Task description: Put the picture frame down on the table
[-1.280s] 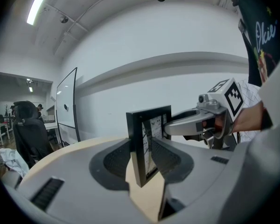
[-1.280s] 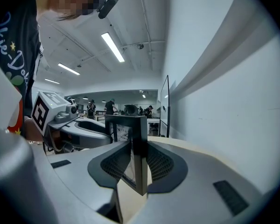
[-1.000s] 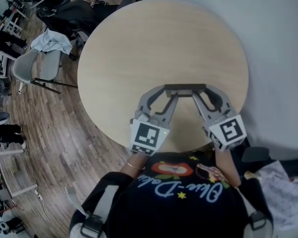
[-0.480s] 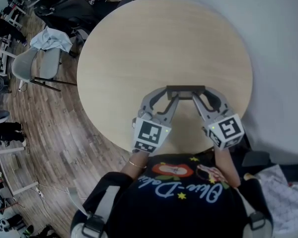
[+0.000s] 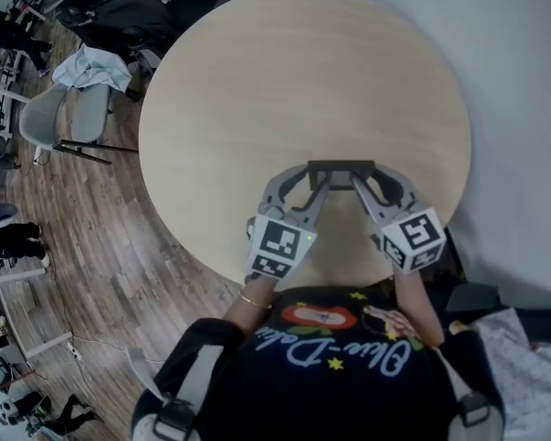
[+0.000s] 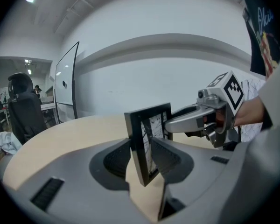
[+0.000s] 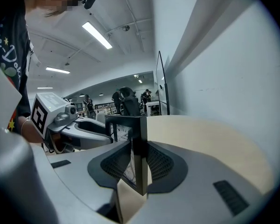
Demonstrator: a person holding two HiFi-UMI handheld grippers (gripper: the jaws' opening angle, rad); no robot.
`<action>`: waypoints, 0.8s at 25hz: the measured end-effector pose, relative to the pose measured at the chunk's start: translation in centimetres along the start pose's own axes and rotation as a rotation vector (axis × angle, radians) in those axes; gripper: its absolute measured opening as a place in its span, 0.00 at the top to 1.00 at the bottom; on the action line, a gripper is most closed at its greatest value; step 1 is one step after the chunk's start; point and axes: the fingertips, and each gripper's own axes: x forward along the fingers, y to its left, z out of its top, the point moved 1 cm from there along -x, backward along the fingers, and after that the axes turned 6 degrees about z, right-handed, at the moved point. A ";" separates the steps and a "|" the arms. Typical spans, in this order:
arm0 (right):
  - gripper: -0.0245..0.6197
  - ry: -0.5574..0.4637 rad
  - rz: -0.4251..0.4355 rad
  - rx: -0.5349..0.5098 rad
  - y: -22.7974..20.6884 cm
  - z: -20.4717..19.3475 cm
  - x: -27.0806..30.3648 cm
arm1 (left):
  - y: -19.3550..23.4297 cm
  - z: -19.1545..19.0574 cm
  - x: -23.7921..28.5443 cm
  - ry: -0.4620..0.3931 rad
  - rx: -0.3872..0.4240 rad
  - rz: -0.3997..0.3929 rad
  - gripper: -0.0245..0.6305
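- A grey chair point(image 5: 55, 118) draped with a pale cloth point(image 5: 92, 68) stands on the brown plank floor point(image 5: 119, 246), just off the left edge of the round light-wood table point(image 5: 285, 72).
- The table top lies bare from its far edge down to the grippers and across to its left edge, so there is wide open room there.
- The left gripper point(image 5: 314, 174) reaches in over the near edge. Its jaws pinch the left end of the black rectangular picture frame point(image 5: 342, 165), with a pad pressed on each face.
- The frame stands upright on its long edge, carried by both ends over the near-right part of the table, close to the near edge. I cannot tell whether its lower edge touches the top.
- The right gripper point(image 5: 367, 175) has its jaws clamped on the frame's right end.
- The table's right edge sits near a pale wall point(image 5: 523, 108), which leaves little room on that side.
- Against a second ago, both grippers and the frame have sunk toward the table top, and their marker cubes look smaller from the head view. The two grips and the spot over the table are unchanged.
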 end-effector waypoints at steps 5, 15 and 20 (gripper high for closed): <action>0.83 0.008 0.017 0.042 -0.8 -1.0 1.5 | 0.8 -1.1 1.2 0.032 -0.004 0.001 0.77; 0.83 0.077 0.022 0.099 -1.9 -3.2 2.8 | 1.0 -3.3 2.8 0.105 -0.024 -0.023 0.77; 0.83 0.101 0.016 0.134 -2.4 -3.8 3.3 | 1.1 -3.9 3.5 0.126 -0.029 -0.047 0.77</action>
